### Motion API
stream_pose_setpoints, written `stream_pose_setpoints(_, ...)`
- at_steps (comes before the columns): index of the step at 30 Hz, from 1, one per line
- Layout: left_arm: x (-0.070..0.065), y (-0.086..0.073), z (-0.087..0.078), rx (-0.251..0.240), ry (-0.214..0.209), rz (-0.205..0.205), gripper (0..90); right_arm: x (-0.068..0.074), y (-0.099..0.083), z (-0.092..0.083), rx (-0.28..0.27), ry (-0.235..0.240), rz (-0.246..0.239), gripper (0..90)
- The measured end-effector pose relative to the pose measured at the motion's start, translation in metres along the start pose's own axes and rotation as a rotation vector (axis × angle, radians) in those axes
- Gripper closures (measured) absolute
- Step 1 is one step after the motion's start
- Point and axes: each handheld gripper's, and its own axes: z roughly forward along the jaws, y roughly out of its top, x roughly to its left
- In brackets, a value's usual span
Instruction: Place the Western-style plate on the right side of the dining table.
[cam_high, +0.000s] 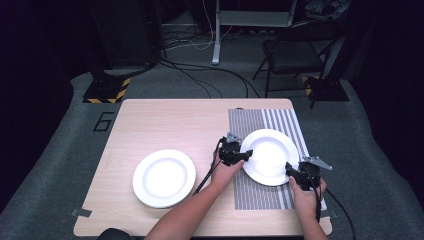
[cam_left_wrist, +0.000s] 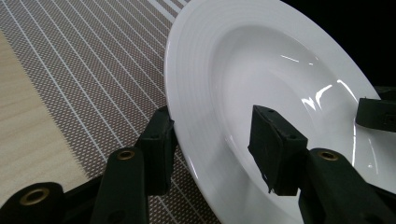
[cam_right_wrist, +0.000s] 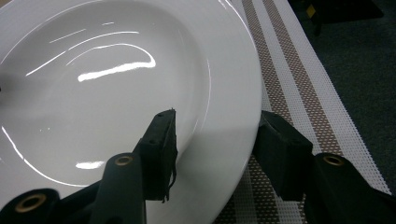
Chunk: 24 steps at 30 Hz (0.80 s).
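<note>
Porcelain at left: a white plate (cam_high: 164, 178) sits flat on the bare wood near the front edge of the counter (cam_high: 165, 120), left of the middle; nothing lies on it, and no tool is near it.
Mat: a striped woven placemat (cam_high: 255, 197) covers the right part of the counter, running from the far edge toward the front edge.
Left tool: the left tool (cam_high: 244, 156) straddles the left rim of the deep plate, one jaw under the rim and one above the inner slope; in the left gripper view (cam_left_wrist: 212, 154) the jaws sit about halfway apart around the rim, and I cannot tell whether the pads press on it.
Deep plate: the deep plate (cam_high: 270, 155) lies on the placemat toward the right edge of the counter; its well is bare and glossy, with nothing in it (cam_left_wrist: 261, 70).
Right tool: the right tool (cam_high: 291, 171) straddles the front right rim, seen in the right gripper view (cam_right_wrist: 217, 149) with one jaw over the well and one outside below the rim; a firm clamp cannot be told.
Step in hand: likely a two-sided hold on the rim.
Doing it well: seat both pads squarely on the rim, close evenly on both sides, and keep the deep plate level so the smooth glaze does not slip.
</note>
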Motion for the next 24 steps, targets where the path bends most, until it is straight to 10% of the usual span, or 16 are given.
stream_pose_setpoints(24, 0.003, 0.0, 0.013, 0.036, -0.015, 0.027, 50.3, -0.007, 0.003, 0.009, 0.017, -0.007, 0.031, 48.3)
